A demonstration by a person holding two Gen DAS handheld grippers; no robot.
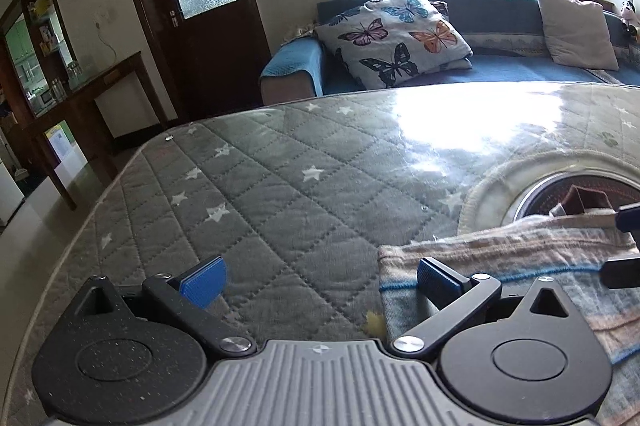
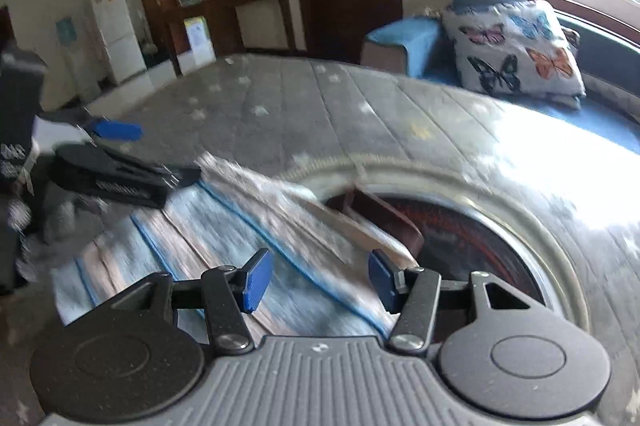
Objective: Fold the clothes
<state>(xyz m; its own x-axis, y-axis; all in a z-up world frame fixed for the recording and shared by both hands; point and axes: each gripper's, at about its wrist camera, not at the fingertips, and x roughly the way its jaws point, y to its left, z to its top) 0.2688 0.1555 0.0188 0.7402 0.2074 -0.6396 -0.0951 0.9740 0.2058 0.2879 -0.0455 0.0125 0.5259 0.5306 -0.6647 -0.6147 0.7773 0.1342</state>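
Left wrist view: left tongs [image 1: 318, 280] apart at the striped cloth's [image 1: 500, 258] left edge on the quilted table [image 1: 280, 162], right tongs [image 2: 316, 282] apart above it, nothing gripped—probably pre-grasp; next, clamp an edge to fold.

No text, label, brand or number is showing legibly in either view; the papers on the far cabinet [image 2: 199, 33], beyond the fingers, are appearing too blurred.

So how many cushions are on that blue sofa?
2: a butterfly cushion leans at the sofa's left end, and a plain pale cushion stands further right. Others may sit beyond the frame.
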